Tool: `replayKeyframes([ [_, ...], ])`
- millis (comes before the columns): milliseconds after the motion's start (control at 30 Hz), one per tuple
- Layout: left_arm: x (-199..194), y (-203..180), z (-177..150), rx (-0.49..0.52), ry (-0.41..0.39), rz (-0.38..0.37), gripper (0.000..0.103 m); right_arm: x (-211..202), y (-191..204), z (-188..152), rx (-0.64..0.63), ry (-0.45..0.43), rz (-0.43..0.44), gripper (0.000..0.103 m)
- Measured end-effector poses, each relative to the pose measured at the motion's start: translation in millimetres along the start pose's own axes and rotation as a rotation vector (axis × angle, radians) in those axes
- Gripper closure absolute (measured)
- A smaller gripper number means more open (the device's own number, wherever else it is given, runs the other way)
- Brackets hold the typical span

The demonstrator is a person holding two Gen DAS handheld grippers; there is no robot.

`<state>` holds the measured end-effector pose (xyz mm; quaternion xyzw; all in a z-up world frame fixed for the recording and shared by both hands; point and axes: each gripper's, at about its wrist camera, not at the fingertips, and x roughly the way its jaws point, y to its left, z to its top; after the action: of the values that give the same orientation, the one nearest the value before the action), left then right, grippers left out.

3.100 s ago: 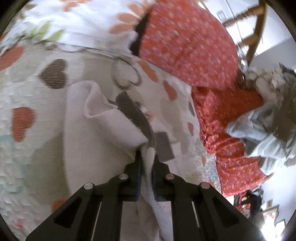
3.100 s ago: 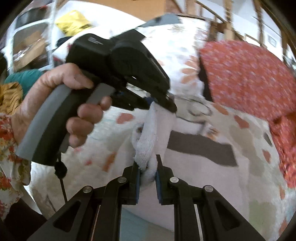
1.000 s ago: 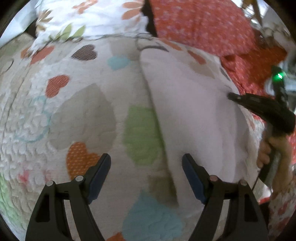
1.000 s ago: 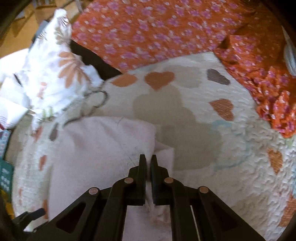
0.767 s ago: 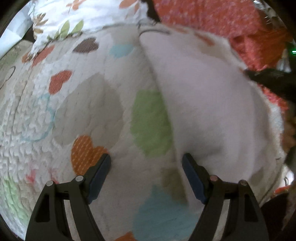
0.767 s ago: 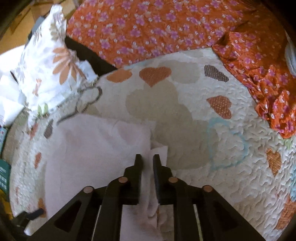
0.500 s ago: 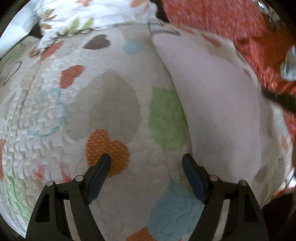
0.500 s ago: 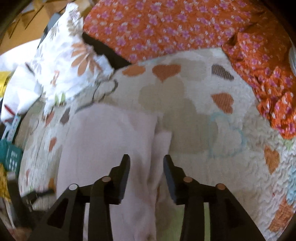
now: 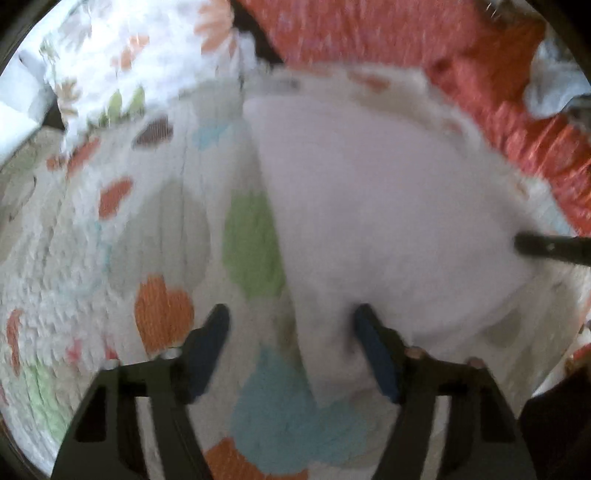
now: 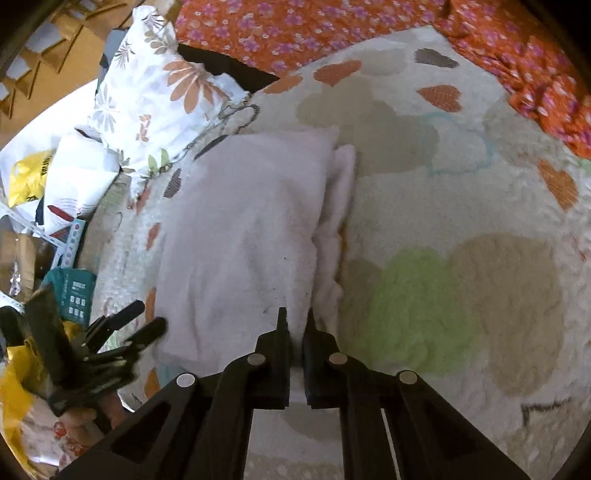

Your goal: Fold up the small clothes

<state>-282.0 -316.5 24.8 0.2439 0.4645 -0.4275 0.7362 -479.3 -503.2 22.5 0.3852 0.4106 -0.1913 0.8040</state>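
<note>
The white cloth lies folded flat on the heart-patterned quilt, near the floral pillow. The right gripper is closed, pinching the cloth's near edge. The left gripper has just been closing; its jaws stand apart, straddling a cloth edge without pressing it.

The towel lies on the quilt, with a pillow just behind its far left corner and a sheet along the quilt's far edge. The right gripper sits at the towel's near right edge. The left gripper straddles the towel's opposite edge.
</note>
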Motion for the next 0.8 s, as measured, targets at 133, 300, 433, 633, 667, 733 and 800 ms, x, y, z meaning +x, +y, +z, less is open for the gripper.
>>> replayKeyframes([
  [133,5,23,-7,-0.089,0.043,-0.088,0.039,21,-12,-9,-0.01,0.087,-0.08,0.094],
  [300,1,30,-14,-0.114,0.027,-0.139,0.036,-3,-12,6,0.014,-0.029,-0.082,0.079],
  [433,-14,36,-15,-0.128,-0.013,-0.15,0.036,-13,6,18,0.005,-0.147,-0.055,0.078],
  [633,-35,49,-12,-0.152,-0.124,-0.048,0.033,27,86,36,-0.132,-0.142,0.115,0.088],
  [667,-35,52,-11,-0.159,-0.126,-0.042,0.033,42,106,43,-0.166,-0.113,0.154,0.09],
  [733,-35,64,-9,-0.195,-0.125,-0.039,0.033,70,132,47,-0.208,-0.064,0.188,0.09],
  [800,-35,71,-7,-0.223,-0.128,-0.053,0.033,99,147,56,-0.225,0.0,0.216,0.09],
])
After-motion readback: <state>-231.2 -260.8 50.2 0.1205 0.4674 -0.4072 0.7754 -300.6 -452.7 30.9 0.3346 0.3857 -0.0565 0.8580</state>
